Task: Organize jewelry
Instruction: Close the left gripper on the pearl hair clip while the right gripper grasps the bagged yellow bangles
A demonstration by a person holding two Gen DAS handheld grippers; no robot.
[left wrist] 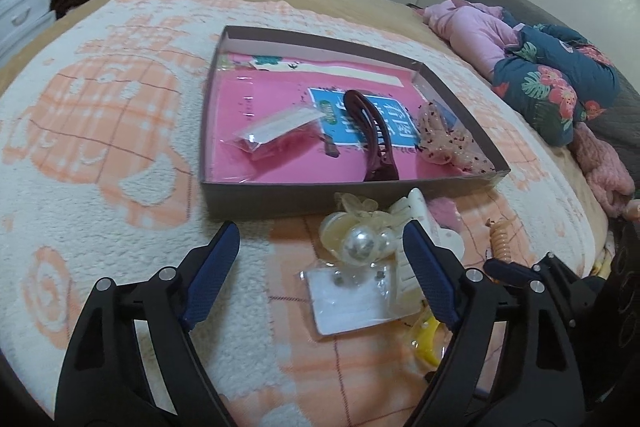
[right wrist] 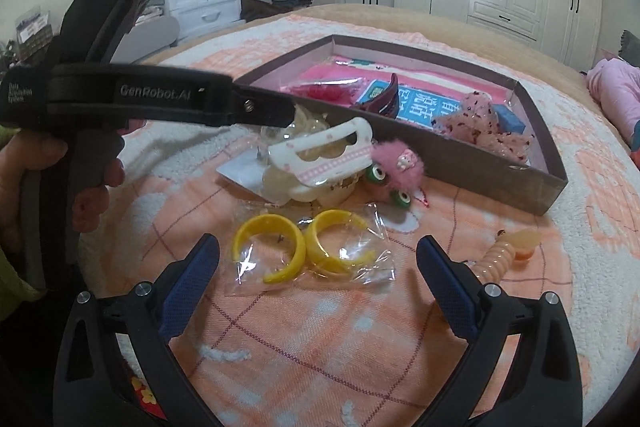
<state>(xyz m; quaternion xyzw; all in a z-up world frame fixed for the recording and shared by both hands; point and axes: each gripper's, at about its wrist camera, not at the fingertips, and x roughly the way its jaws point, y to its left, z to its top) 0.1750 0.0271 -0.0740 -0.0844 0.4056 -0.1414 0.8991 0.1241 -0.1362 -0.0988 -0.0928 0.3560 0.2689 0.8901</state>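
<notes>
Left gripper (left wrist: 320, 247): blue-padded fingers spread wide, grasping nothing; the pearl ornament (left wrist: 362, 247) sits in the gap between the tips, untouched.
Right gripper (right wrist: 318, 261): fingers released and wide apart, holding nothing; the bagged yellow earrings (right wrist: 308, 251) lie between the tips on the blanket.
Loose pile: at 12 o'clock from the yellow earrings, a white hair claw (right wrist: 324, 155) rests on top of clear and cream pieces; a white card (left wrist: 348, 303) in a clear sleeve lies under them.
Pink fuzzy clip (right wrist: 396, 163): at 1 o'clock from the yellow earrings, just beside the white hair claw, touching the green beads (right wrist: 384, 183).
Spiral hair tie (right wrist: 504, 255): peach coloured, at 3 o'clock from the right gripper, apart from the pile.
Box (left wrist: 276, 197): shallow grey tray at 12 o'clock of both grippers, its near wall just beyond the pile.
Box contents: a dark red hair clip (left wrist: 374, 143) leaning on the near wall, a speckled pink scrunchie (left wrist: 448, 143) at its 3 o'clock, a small bag with red pieces (left wrist: 276, 135) at its 9 o'clock, all on a pink booklet (left wrist: 276, 95).
Blanket (left wrist: 100, 131): peach and white, covering the bed.
Folded clothes (left wrist: 544, 79): at 2 o'clock of the box, well apart.
</notes>
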